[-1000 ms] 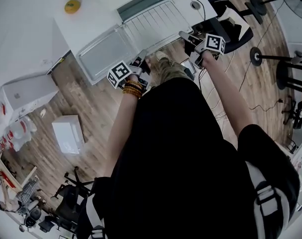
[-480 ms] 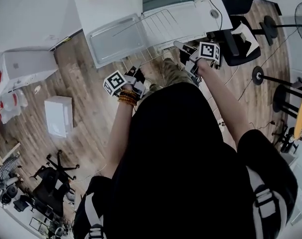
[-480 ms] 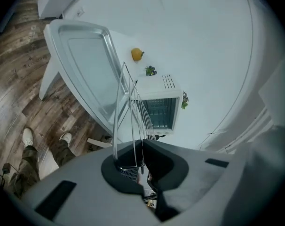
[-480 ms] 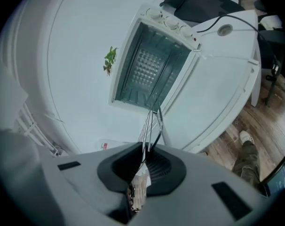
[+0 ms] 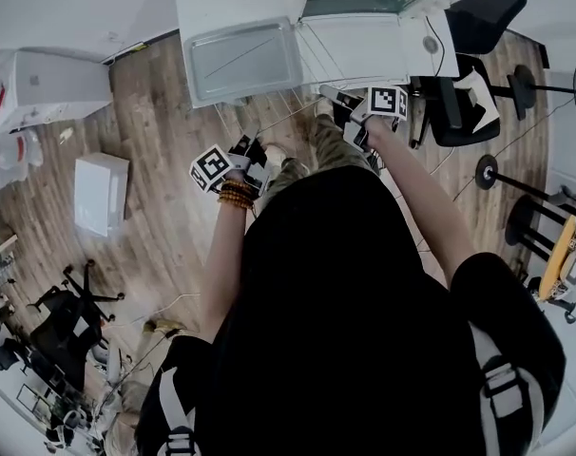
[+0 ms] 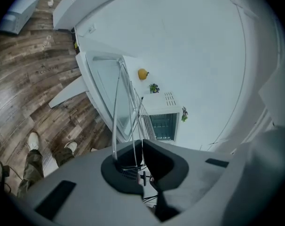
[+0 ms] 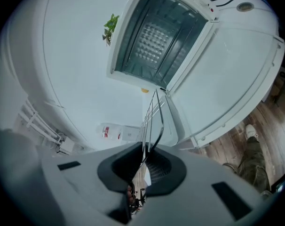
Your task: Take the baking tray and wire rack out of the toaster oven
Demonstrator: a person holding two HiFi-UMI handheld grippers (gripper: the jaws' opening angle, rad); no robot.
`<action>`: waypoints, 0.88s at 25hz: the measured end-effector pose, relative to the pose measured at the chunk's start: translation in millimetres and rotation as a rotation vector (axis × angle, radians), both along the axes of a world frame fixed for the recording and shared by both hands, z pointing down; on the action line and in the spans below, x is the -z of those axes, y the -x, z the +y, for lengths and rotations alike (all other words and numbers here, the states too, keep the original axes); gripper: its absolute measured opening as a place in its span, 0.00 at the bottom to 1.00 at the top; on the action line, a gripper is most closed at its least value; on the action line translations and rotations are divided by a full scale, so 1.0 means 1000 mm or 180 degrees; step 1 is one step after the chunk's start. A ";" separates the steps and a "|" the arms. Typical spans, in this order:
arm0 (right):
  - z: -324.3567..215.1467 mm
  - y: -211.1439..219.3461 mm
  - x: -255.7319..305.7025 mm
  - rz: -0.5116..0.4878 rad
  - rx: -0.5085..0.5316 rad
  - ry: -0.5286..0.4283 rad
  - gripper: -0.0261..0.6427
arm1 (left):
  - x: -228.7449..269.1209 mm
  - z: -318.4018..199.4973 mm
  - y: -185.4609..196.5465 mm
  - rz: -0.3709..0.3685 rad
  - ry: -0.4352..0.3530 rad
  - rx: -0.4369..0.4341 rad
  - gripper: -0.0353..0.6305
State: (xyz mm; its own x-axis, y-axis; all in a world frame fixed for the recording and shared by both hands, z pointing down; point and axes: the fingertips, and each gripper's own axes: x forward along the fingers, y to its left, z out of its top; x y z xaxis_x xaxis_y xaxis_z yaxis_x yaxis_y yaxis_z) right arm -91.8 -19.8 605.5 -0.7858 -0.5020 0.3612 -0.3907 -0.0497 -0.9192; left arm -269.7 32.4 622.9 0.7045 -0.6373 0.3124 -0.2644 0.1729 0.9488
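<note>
Gripping wire rack [image 6: 116,108]: thin silvery parallel bars, seen edge-on; left gripper [image 6: 138,149] and right gripper [image 7: 143,153] are both clenching its rim.

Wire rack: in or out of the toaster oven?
Out. Left gripper and right gripper hold wire rack clear of the open, empty toaster oven.

What cannot be seen well

In the head view the wire rack [image 5: 288,110] shows only as faint thin wires, and the top edge cuts the toaster oven [image 5: 364,3]. The person's dark torso [image 5: 355,302] covers much of the floor [image 5: 164,207]. In the right gripper view the red print on a white box [image 7: 121,133] is too small to read.
</note>
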 end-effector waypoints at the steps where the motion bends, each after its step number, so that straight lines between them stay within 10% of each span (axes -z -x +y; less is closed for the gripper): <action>1: 0.000 0.006 -0.001 0.0003 0.0054 0.0008 0.10 | -0.001 0.002 0.005 -0.0025 -0.0016 0.0037 0.09; 22: -0.068 0.088 -0.036 0.0256 0.0765 0.0098 0.10 | -0.022 -0.034 0.075 -0.0423 -0.0171 0.0710 0.09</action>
State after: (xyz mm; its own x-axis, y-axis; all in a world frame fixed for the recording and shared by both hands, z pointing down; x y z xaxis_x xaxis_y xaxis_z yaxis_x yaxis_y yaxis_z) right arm -179.4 -88.0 641.1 -0.8494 -0.2921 0.4395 -0.4664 0.0258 -0.8842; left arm -344.3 -1.8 644.8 0.4997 -0.7905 0.3542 -0.3482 0.1911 0.9177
